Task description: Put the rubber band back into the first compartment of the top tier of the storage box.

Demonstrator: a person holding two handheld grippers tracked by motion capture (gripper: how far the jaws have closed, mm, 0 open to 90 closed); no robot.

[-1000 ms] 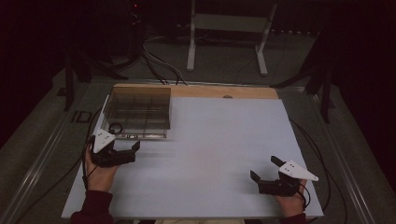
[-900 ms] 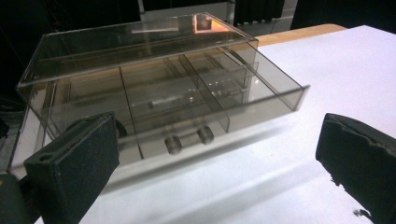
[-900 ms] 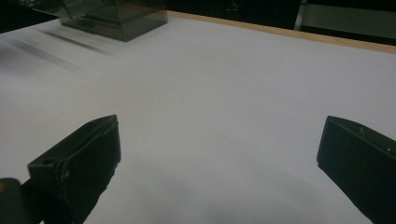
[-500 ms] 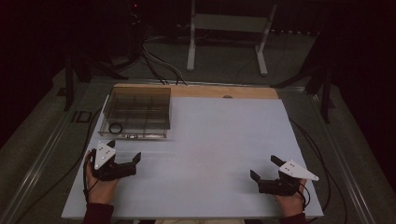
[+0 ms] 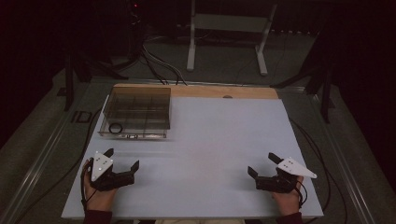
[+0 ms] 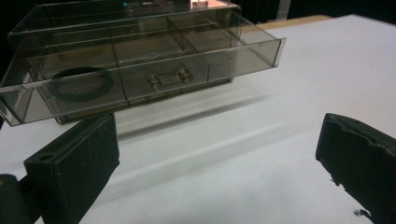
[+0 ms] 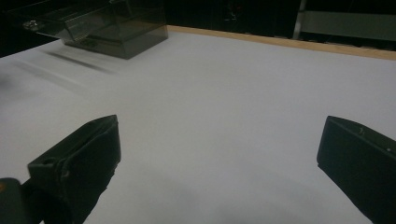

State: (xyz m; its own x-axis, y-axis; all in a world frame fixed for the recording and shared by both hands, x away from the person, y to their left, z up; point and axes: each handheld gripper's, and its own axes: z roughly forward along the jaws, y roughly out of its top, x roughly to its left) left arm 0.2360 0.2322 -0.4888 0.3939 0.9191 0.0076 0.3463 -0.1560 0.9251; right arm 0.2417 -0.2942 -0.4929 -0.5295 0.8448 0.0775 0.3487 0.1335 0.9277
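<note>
1. While both hands rest near the bottom edge of the high view, we see the left hand-held gripper (image 5: pixel 122 161) at lower left with its jaws spread wide and nothing between them.
2. We see the right hand-held gripper (image 5: pixel 262 164) at lower right, jaws likewise apart and empty.
3. Both sit on the white table (image 5: pixel 219 135), well apart from each other.
4. Above the left hand-held gripper, in the upper left of the table, we find a clear smoky drawer box (image 5: pixel 137 112) with its drawer (image 6: pixel 140 77) pulled out.
5. In the left gripper view, a black ring (image 6: pixel 81 83) lies in the drawer's left front compartment, beside the drawer handle (image 6: pixel 169 78).
</note>
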